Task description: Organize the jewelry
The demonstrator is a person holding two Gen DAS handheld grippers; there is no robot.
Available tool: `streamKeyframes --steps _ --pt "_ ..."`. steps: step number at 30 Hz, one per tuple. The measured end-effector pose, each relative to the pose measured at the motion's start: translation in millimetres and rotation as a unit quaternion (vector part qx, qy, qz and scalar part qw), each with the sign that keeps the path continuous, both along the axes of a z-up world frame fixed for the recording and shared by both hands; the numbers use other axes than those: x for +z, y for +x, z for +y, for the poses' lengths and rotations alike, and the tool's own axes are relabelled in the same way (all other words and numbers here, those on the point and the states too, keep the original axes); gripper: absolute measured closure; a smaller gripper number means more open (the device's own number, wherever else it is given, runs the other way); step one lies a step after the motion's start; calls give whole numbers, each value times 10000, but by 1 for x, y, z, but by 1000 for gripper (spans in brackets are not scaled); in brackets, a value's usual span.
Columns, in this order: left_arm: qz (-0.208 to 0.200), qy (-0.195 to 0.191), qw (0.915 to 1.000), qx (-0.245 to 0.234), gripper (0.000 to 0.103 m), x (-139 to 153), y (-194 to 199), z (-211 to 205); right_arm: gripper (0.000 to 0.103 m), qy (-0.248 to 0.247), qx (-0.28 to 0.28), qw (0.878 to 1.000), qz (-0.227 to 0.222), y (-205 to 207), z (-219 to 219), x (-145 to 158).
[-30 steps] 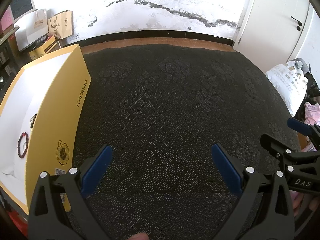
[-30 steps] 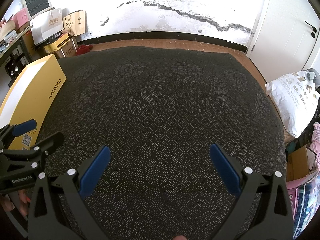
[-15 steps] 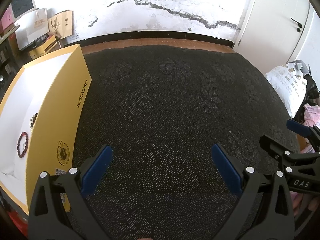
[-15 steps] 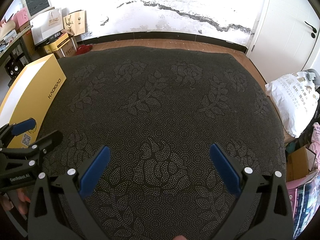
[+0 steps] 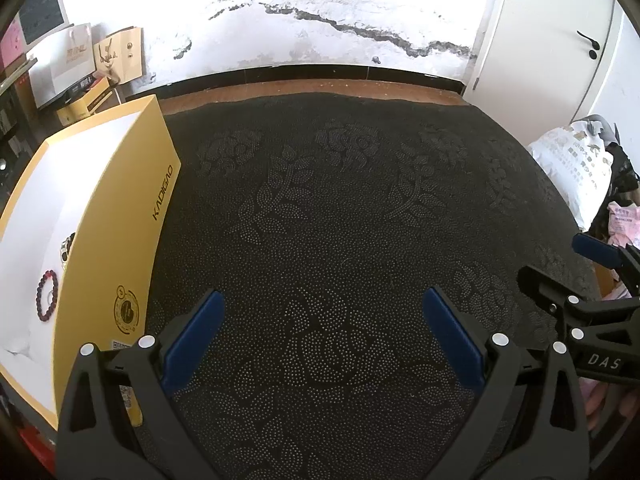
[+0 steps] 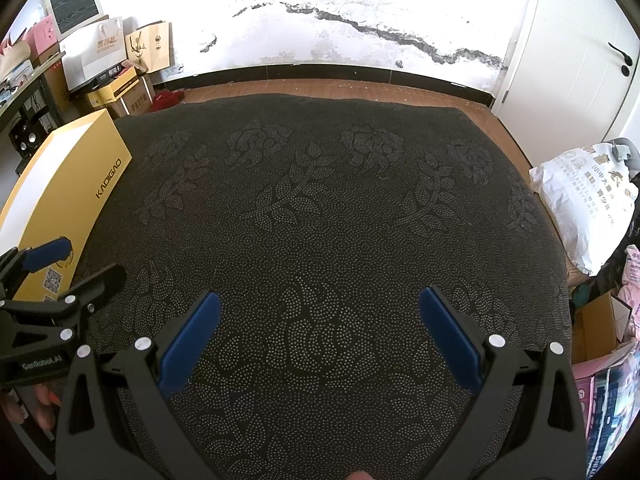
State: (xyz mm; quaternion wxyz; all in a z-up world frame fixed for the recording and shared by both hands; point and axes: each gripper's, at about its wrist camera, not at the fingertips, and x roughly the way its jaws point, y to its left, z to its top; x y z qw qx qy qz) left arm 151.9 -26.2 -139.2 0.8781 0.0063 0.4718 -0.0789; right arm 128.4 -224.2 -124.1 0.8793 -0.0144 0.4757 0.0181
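at nine o'clock from the left gripper [image 5: 320, 330], inside the yellow box [image 5: 132, 216], lie two bracelets: a dark red bead bracelet [image 5: 47, 297], long axis toward twelve, and a partly hidden black-and-white one [image 5: 67, 249]. the left hand is nearer. both the left and the right gripper [image 6: 320, 328] hang with jaws spread wide and empty over the dark patterned cloth [image 6: 320, 208].
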Motion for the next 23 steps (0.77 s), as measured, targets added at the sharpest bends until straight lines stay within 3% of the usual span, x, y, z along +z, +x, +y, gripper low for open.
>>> streamKeyframes --steps 10,23 --pt "-139 27 9999 -1 6 2 -5 -2 7 -1 -5 10000 -7 1 -1 0" --pt "-31 67 10000 59 6 -1 0 -2 7 -9 -17 10000 -9 1 -2 1"
